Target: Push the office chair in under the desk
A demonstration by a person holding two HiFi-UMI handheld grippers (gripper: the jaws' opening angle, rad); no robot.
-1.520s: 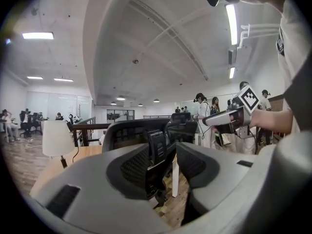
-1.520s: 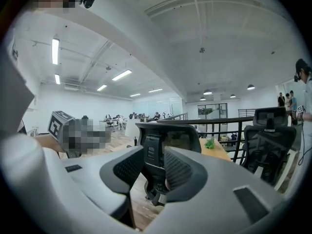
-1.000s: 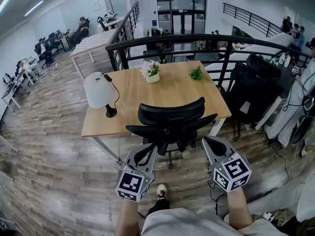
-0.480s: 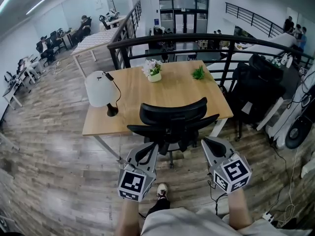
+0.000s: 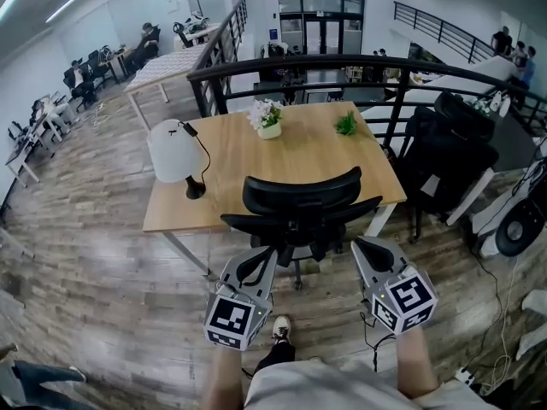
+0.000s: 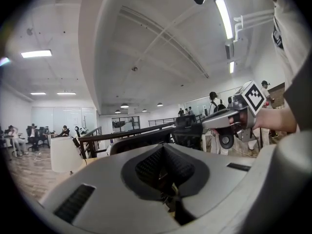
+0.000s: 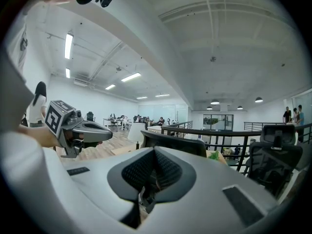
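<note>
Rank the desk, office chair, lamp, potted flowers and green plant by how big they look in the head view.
1. desk
2. office chair
3. lamp
4. potted flowers
5. green plant, only slightly smaller than the flowers; both sit farthest from the camera, so true sizes are unsure.

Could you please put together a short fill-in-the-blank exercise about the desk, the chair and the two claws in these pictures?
1. The lamp on the desk has a ____ shade.
2. The office chair at the desk's near edge is ____ in colour.
3. The left claw and the right claw are both ____, with nothing held between their jaws.
Missing words: white; black; shut.
</note>
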